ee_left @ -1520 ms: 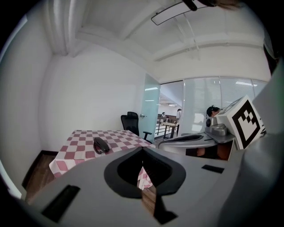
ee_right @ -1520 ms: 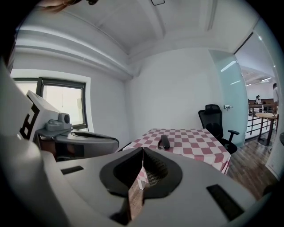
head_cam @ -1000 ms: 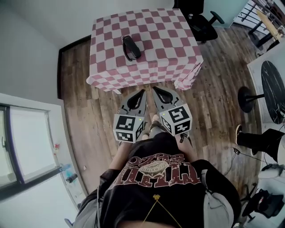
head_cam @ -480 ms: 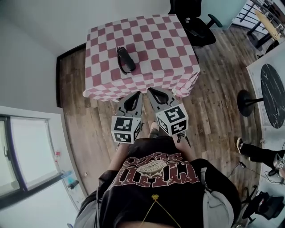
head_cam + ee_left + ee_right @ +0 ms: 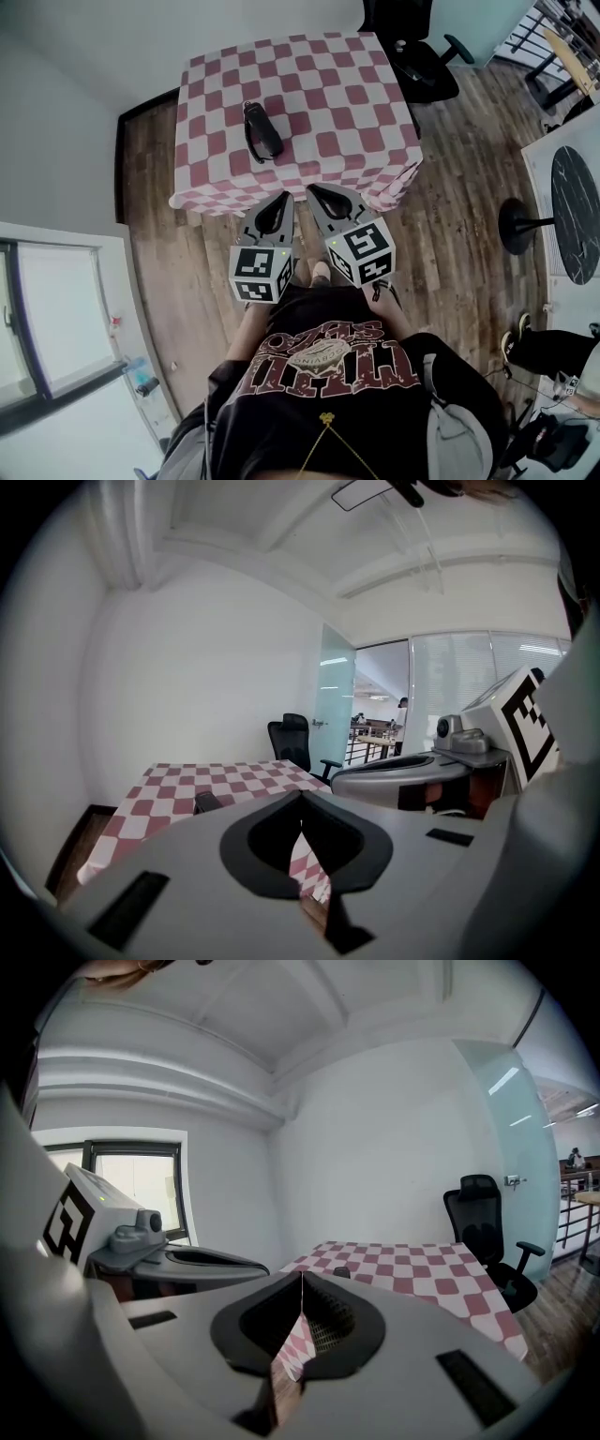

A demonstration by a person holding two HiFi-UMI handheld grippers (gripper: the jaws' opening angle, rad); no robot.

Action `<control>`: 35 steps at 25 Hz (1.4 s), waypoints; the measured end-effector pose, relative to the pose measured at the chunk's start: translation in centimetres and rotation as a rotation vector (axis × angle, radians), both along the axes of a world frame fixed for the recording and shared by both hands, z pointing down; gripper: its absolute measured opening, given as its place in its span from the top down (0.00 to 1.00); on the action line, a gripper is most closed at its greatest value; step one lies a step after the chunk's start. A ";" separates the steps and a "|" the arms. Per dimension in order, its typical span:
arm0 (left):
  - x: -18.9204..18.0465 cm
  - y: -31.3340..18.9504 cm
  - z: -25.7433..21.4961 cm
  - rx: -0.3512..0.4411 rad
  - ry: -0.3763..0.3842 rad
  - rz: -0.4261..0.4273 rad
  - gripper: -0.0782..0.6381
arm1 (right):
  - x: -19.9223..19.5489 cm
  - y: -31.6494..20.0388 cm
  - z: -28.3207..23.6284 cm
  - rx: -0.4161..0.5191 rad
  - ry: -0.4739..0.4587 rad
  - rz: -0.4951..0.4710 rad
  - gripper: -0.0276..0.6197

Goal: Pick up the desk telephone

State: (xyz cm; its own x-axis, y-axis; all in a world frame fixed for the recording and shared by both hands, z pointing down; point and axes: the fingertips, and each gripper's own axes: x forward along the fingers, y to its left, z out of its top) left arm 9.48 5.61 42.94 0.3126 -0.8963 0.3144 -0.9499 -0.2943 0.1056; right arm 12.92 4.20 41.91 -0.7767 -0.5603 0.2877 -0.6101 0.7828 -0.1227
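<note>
Table (image 5: 309,103) w/ pink-white checked cloth stood at far centre, its near edge just ahead of both tongs. Looked set so the person could walk straight up to it. Both tongs were held side by side in front of the torso, tips aimed at the near table edge, short of the top.

Left gripper (image 5: 279,202): jaws together at the tips, nothing in them; own view (image 5: 301,803) showed only cloth through the slit. Right gripper (image 5: 319,193): same, jaws closed and empty (image 5: 302,1288). Prob. a carry pose for the approach; they'd need to spread before any grab.

Desk telephone (image 5: 263,129), black, lay flat on the cloth, left of table centre, nearer the near-left corner, long axis running near-far. It sat well apart from both tongs, untouched. In left gripper view it was a small dark bump (image 5: 206,802) on the cloth; in right gripper view only a speck (image 5: 341,1271). Being left of centre, it seemed closer to the left tong's line.

Around:
- Wood floor (image 5: 450,234) all about.
- Window (image 5: 56,319) along near left.
- Black office chair (image 5: 412,56) at far right corner of the table, not btwn tongs and phone.
- Round dark table (image 5: 574,202) far off right.
- Someone's shoe (image 5: 514,336) at near right.

Nothing else on the cloth, no obstruction seen on the way to the phone, bar the table edge itself.
</note>
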 end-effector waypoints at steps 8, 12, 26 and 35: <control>-1.3 -2.2 -0.2 -0.006 -0.014 0.053 0.88 | -1.8 -1.5 0.1 -0.003 0.014 0.014 0.93; -2.1 -3.4 -0.3 -0.009 -0.020 0.097 0.88 | -2.9 -2.8 -0.3 0.005 0.009 0.053 0.93; -9.4 -7.2 1.4 -0.044 0.010 0.130 0.88 | -8.5 -7.2 1.2 -0.035 0.042 0.143 0.93; -14.0 -9.4 2.0 -0.042 0.002 0.191 0.88 | -13.2 -9.4 1.8 -0.033 0.056 0.187 0.93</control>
State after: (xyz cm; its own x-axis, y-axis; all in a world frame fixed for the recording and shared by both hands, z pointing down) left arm -4.55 -3.77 44.97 0.4763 -0.8067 0.3498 -0.8770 -0.4643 0.1234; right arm -0.26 -5.23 43.71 -0.6427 -0.6825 0.3480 -0.7508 0.6515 -0.1088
